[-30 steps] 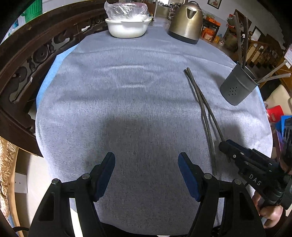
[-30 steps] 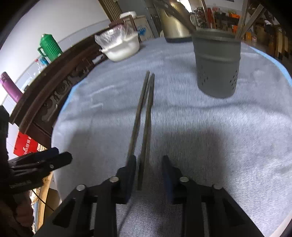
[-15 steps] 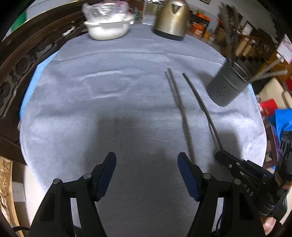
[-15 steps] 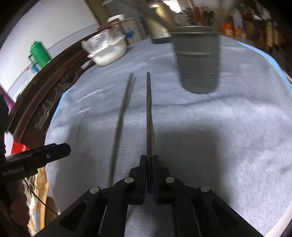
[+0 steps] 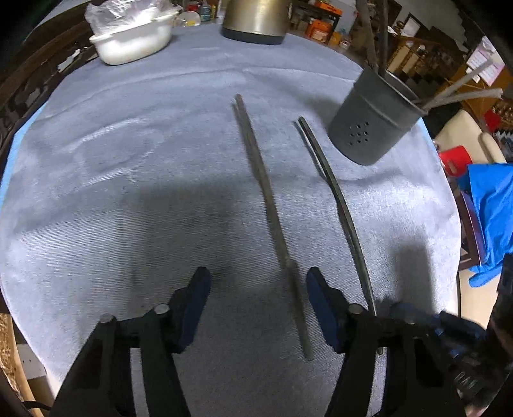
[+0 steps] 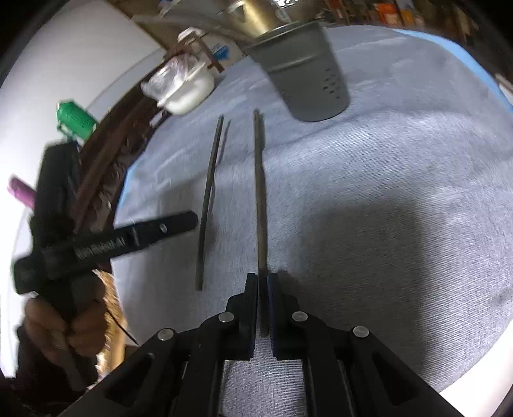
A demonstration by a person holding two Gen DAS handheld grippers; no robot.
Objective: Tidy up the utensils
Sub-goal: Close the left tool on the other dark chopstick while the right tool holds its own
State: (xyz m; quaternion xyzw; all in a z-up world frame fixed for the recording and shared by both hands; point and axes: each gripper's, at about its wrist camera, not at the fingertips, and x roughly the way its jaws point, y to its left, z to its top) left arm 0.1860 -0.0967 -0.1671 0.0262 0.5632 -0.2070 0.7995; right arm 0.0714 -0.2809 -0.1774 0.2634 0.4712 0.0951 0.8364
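Right hand-held gripper (image 6: 262,290) clamped on one chopstick (image 6: 260,192), grip hidden in left view. Left hand-held gripper (image 5: 258,295) closing astride other chopstick (image 5: 269,205) on surface (image 5: 128,176); blurred.

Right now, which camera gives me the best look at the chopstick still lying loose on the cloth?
The left wrist view: the loose chopstick lies full length mid-frame, its near end between the closing left claw's tips, untouched. The right wrist view shows it off to the left, blurred, beside the one the right claw grips.

Home dining room: kettle (image 5: 253,19), carved wooden chairs (image 5: 413,54).
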